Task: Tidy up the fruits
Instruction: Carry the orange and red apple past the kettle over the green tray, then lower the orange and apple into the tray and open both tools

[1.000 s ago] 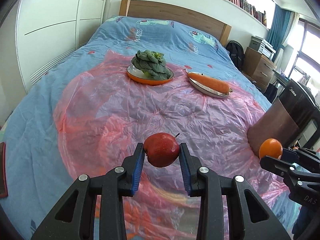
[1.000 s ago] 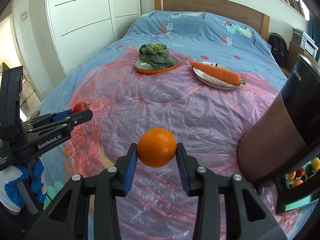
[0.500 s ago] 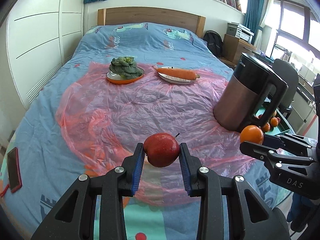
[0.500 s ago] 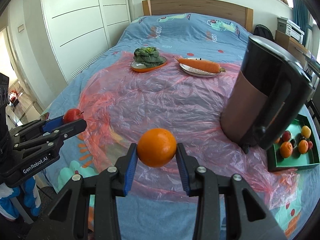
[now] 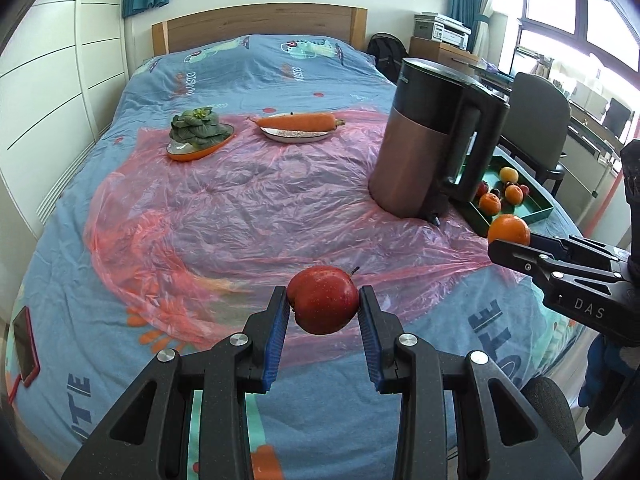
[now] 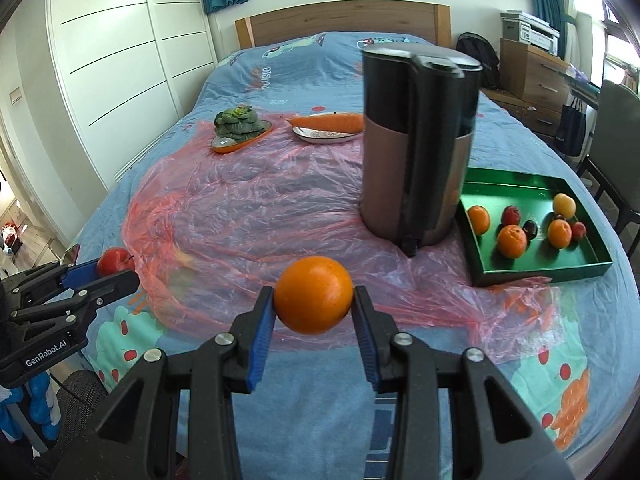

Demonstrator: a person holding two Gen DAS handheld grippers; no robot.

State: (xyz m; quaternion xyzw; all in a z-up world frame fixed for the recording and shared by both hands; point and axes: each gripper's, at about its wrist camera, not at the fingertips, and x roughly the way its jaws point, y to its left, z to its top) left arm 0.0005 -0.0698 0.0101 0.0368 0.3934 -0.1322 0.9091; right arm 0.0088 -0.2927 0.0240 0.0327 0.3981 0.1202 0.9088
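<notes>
L tool (image 5: 323,304) is clamped on a red apple (image 5: 323,299), pads tight on both sides, apple held in the air over the near end of the bed (image 5: 248,68). R tool (image 6: 314,300) is clamped on an orange (image 6: 313,294) w/ a slightly wider gap, also off the bedding.

Key relation: the green tray (image 6: 540,270), where loose fruit already sits, lies far-right of both tools, on the right side of the bed just beside the copper-and-black kettle (image 6: 416,140). Judging by that, the tray is the drop spot. From the R tool it's ahead and to the right w/ nothing in the way; R hand is nearer. From the L tool the tray is further right, partly behind the kettle, w/ the R tool and its orange between. So the orange prob goes in first, apple after. The tray's long side runs roughly left-right in the R view.

View diffs: R view shows the whole tray interior, approx seven fruits, w/ bare floor along the near edge. L view shows only a corner past the kettle handle. L view alone shows a phone (image 5: 25,346) at the bed's near-left edge. Both show the greens plate (image 6: 240,130) and carrot plate (image 6: 326,126) at the far side of the pink plastic sheet (image 6: 248,208).
</notes>
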